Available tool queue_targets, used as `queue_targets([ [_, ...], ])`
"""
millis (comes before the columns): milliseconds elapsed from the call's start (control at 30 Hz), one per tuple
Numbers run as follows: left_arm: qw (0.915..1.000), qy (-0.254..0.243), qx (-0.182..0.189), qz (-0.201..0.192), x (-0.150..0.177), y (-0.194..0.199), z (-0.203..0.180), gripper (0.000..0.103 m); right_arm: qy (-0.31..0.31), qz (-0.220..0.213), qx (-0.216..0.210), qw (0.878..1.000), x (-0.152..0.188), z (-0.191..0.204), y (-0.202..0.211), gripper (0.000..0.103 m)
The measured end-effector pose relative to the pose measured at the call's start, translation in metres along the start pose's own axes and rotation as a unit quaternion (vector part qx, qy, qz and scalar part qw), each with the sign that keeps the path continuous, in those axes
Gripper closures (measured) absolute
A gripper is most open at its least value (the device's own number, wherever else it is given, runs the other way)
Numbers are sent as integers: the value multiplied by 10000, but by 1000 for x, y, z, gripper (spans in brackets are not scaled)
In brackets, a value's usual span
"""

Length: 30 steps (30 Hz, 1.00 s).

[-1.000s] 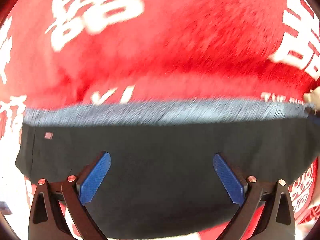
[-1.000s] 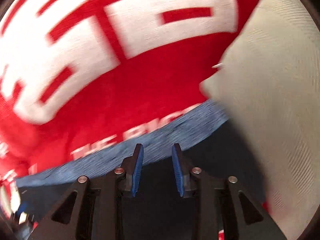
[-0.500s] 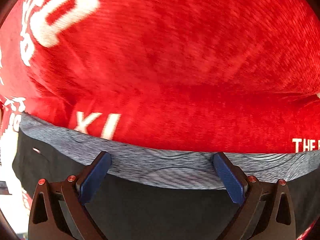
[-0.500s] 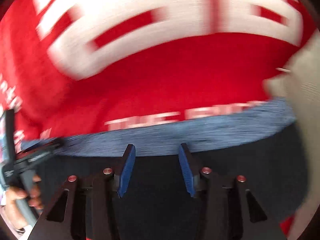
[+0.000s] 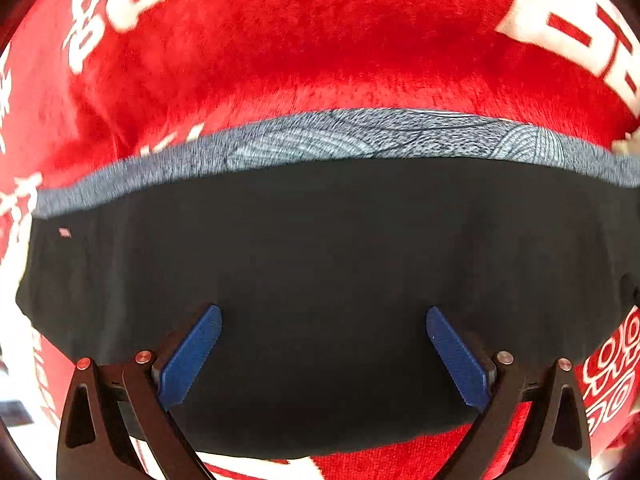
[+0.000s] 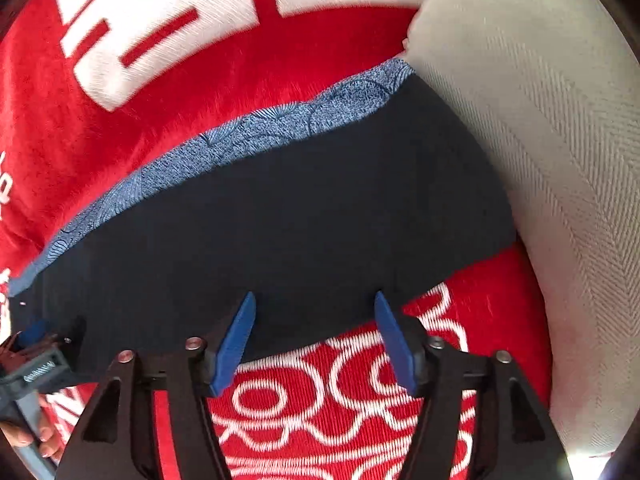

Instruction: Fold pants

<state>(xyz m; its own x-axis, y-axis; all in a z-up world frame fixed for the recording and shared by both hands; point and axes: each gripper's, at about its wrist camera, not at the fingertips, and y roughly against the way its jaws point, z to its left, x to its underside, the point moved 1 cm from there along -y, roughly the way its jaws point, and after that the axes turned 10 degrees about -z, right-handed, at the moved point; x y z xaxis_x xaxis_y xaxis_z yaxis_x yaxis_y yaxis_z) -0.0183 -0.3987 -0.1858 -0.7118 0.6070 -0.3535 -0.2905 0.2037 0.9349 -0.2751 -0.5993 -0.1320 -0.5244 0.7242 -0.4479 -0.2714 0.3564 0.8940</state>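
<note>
The dark pants [image 5: 328, 280] lie folded flat on a red blanket with white characters [image 5: 320, 40], and their blue-grey patterned waistband [image 5: 340, 140] forms the far edge. The left gripper [image 5: 324, 320] hangs above the middle of the dark cloth; its blue fingers [image 5: 192, 354] are spread wide and hold nothing. The right gripper [image 6: 314, 306] is over the near edge of the pants [image 6: 280, 220], where the dark cloth meets the red blanket [image 6: 328, 400]. Its fingers [image 6: 236, 338] are also released and empty. A pale grey cushion with herringbone weave [image 6: 540, 140] touches the right end of the pants. In the right wrist view, the left gripper [image 6: 36, 332] appears at the left border.
</note>
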Motion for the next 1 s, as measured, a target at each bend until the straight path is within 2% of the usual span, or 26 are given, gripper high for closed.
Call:
queue_targets([
  [67, 9998, 72, 169, 11, -1, -1, 5, 0, 182, -47, -34, 9998, 5, 10, -1, 18],
  [200, 9998, -26, 214, -29, -1, -5, 12, 0, 242, 25, 12, 9997, 13, 33, -4, 17],
  [300, 9996, -66, 239, -115, 0, -4, 15, 0, -85, 301, 8, 9995, -11, 37, -9, 16],
  [367, 9995, -91, 249, -161, 7, -14, 8, 0, -566, 291, -302, 9975, -19, 31, 1, 16],
  [500, 9992, -141, 283, -237, 10, -17, 11, 0, -1122, 317, -814, 9898, -1, 36, 16, 16],
  [600, 9991, -164, 329, -222, 10, -19, 13, 0, -1813, 367, -1310, 9740, 17, 35, 26, 16],
  [733, 9991, -168, 367, -114, 8, -20, 12, 0, -2766, 309, -1859, 9423, 42, 19, 40, 16],
  [867, 9989, -220, 410, -86, 6, -22, 12, 0, -3236, 123, -1959, 9256, 62, 12, 40, 16],
  [1000, 9987, -260, 432, -96, 5, -22, 13, 0, -3511, -37, -1899, 9169, 77, -2, 37, 16],
])
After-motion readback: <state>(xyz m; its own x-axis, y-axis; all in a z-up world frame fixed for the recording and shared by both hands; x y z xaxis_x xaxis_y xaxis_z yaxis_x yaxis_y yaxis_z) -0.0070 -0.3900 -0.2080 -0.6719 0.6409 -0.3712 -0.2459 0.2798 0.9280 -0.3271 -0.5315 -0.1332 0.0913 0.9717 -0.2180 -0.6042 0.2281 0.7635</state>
